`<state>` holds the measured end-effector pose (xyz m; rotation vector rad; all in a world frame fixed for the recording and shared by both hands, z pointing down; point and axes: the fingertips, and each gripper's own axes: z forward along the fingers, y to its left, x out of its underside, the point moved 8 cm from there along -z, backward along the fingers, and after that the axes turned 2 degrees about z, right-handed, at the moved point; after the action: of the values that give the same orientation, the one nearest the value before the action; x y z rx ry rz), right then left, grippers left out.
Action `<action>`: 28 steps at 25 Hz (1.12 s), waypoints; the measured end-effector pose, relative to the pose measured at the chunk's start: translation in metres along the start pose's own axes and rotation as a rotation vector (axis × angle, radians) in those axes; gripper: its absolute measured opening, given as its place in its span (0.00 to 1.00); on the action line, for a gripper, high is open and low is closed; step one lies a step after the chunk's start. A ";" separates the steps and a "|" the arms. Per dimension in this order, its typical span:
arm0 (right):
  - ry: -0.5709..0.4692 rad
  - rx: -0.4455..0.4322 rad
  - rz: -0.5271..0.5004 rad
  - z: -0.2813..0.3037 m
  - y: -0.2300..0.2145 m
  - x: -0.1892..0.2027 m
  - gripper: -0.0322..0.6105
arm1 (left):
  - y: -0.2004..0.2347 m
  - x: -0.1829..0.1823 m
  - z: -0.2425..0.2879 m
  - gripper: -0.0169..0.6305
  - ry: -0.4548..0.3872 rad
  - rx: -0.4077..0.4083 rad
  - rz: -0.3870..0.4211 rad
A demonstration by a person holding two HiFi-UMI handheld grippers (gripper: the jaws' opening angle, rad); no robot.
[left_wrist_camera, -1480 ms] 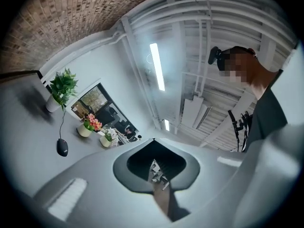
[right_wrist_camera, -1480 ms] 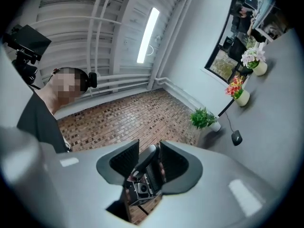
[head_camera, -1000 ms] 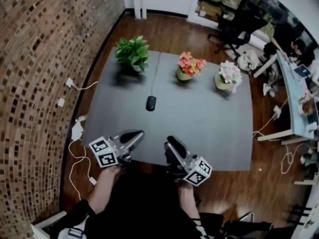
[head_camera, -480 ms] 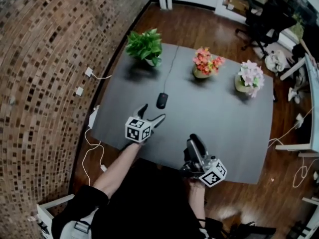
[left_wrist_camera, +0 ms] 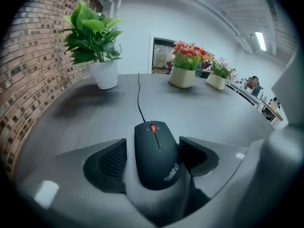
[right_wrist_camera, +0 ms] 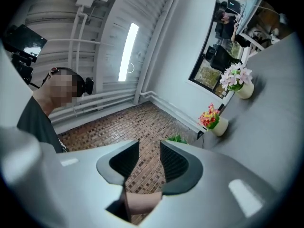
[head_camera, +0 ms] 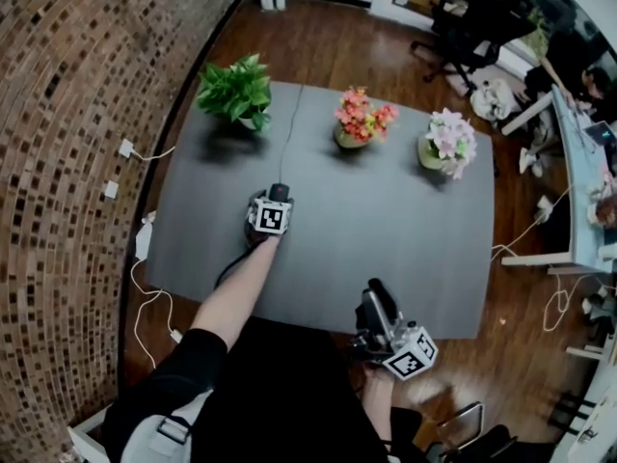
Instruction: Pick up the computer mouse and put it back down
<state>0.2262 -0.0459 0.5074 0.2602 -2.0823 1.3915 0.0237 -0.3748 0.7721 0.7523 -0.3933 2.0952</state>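
fingers (left_wrist_camera: 110,161) of the left gripper (head_camera: 276,201) have come from the near edge of the desk (head_camera: 405,230) and, just narrowing, straddle the computer mouse (left_wrist_camera: 156,151) left of centre, not yet pinching: lift comes next. right gripper (right_wrist_camera: 149,148) fingers narrowly apart, empty.

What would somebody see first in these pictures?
The black computer mouse lies on the grey table between the jaws of the left gripper, which have just been closing around it. Behind it, a leafy green plant, pink-orange flowers and pale flowers stand in a row.
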 end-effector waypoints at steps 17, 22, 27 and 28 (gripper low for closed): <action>0.062 -0.141 0.053 0.065 0.017 0.025 0.26 | 0.008 -0.107 -0.273 0.46 -0.783 1.556 -1.169; 0.069 -0.179 0.066 0.079 0.016 0.035 0.26 | 0.021 -0.137 -0.369 0.46 -0.923 1.668 -1.011; 0.070 -0.198 0.087 0.083 0.017 0.040 0.26 | 0.018 -0.154 -0.415 0.46 -0.978 1.721 -0.895; 0.067 -0.199 0.088 0.084 0.016 0.040 0.26 | 0.016 -0.157 -0.420 0.46 -0.978 1.730 -0.878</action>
<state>0.1554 -0.1066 0.4965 0.0395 -2.1797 1.2137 -0.0732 -0.2633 0.3486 2.2938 1.2570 0.6317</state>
